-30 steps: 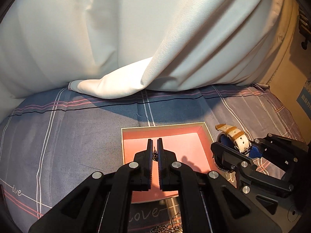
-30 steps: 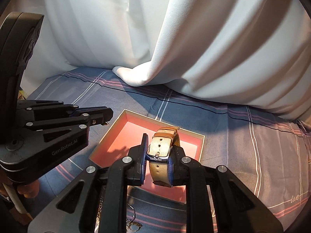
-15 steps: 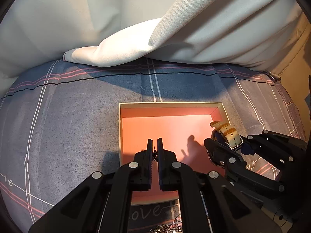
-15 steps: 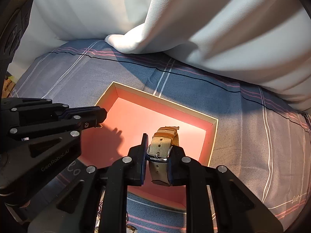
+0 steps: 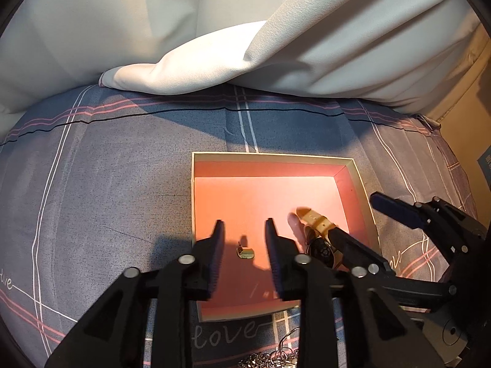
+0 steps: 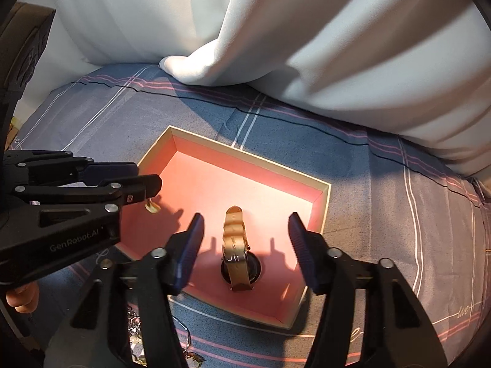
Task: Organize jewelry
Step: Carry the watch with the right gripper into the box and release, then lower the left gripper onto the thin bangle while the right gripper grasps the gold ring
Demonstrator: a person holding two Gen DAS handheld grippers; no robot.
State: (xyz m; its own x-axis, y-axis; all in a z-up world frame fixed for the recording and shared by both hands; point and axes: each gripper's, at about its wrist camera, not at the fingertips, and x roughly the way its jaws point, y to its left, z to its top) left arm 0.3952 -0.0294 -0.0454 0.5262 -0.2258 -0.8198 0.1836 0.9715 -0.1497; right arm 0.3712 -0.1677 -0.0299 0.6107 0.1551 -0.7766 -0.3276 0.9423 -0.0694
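White curtain folds [image 5: 214,40] hang behind a bed covered by a blue-grey plaid sheet [image 5: 107,184], and on that sheet sits the landmark for everything else: an open shallow box [image 5: 276,157] with a cream rim and a pink lining.

Over the box's near-left part, the left gripper [image 5: 242,230] has its jaws spread apart with nothing between the pads. Directly under that gap a small gold earring [image 5: 245,252] lies on the pink floor, touching neither finger; in the right wrist view the same piece [image 6: 152,207] shows just beside the left gripper's fingertip, near the box's left wall.

Over the box's near-right part, the right gripper [image 6: 245,224] is likewise wide open, its blue-padded fingers [image 6: 302,253] standing well clear on either side of a watch [image 6: 237,254]. The watch rests on the box floor, its dark round case down and its tan strap arching up toward the box's middle. From the left wrist view the watch [image 5: 319,239] lies right of the earring, apart from it.

Outside the box, by its near edge, a tangle of silver chain jewelry [image 5: 273,358] lies on the sheet, beside the printed word "love" [image 5: 224,334].
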